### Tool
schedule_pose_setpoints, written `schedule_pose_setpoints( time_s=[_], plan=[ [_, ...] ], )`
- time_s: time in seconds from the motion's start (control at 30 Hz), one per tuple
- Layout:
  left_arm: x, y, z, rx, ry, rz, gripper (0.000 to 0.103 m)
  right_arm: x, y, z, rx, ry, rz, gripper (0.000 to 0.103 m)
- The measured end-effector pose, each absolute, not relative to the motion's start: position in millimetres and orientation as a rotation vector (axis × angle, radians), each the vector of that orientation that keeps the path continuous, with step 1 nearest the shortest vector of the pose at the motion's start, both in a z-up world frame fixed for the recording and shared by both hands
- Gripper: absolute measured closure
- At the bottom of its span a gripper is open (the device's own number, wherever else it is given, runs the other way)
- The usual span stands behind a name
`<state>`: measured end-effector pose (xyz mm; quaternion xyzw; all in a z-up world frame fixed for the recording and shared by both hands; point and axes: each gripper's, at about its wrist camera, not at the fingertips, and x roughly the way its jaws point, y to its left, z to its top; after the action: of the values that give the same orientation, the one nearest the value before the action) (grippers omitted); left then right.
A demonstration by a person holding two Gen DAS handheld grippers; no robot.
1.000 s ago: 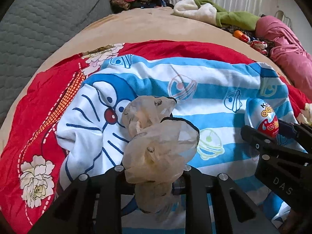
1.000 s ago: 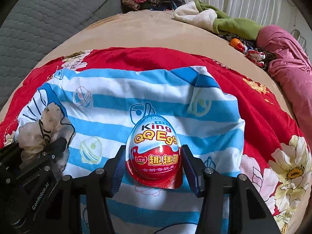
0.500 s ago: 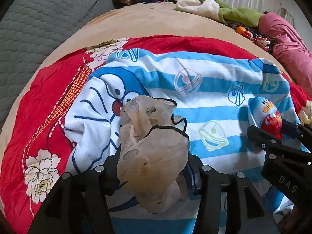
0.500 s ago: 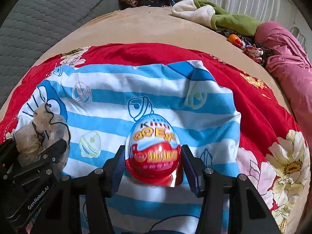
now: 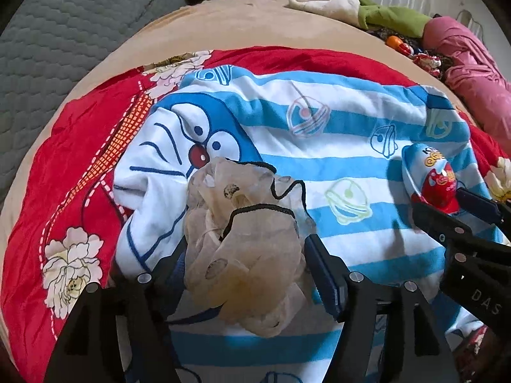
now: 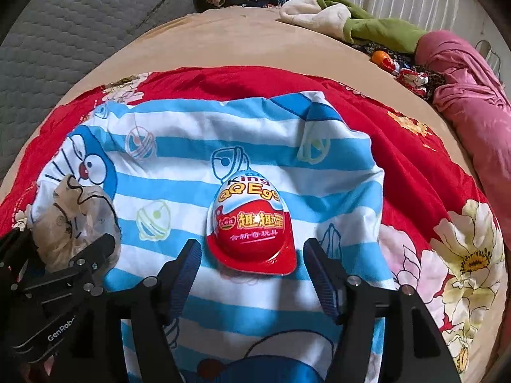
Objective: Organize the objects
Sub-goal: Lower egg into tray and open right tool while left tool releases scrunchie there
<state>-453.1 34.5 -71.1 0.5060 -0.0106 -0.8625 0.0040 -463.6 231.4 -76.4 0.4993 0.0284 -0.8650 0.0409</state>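
my left gripper (image 5: 246, 255) stood over the near left part of the striped cartoon towel (image 5: 335, 146). its jaws had just been opening and were parted, with the sheer beige scrunchie (image 5: 246, 239) lying loose between them on the towel; the pads (image 5: 322, 271) no longer squeezed it, though the gauze brushed them. the scrunchie was a crumpled puff of thin netting with a black elastic cord along its top, soft and shapeless, with no clear long axis.

my right gripper (image 6: 252, 265) stood over the near middle of the same towel. its jaws had also just been opening, and the plastic toy egg (image 6: 250, 223) rested free on the cloth with a clear gap to each pad (image 6: 319, 274). the egg was glossy and hard, red at the flanged base and blue-white at the dome, its long axis running away from the gripper toward the far edge, blunt end nearest.

the towel lay on a red floral bedcover (image 6: 431, 191). each item sat directly ahead of its own gripper. i judged both placements done; a straight pull-back should clear them, the gauze being likelier to snag.
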Motion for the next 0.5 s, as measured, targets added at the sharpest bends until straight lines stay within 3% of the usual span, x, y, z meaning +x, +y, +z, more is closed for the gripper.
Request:
schedule_pose_setpoints(
  time_s=[0.23,0.5],
  plan=[
    [-436,40,-60,1.581,-0.124,-2.714,0.027,-450,234,-62,1.508,0.076,-2.661,0.036],
    [-414,31,-42,1.570,-0.068,-2.711,0.023,-430,237,-41,1.468,0.071,-2.675,0.033]
  ],
)
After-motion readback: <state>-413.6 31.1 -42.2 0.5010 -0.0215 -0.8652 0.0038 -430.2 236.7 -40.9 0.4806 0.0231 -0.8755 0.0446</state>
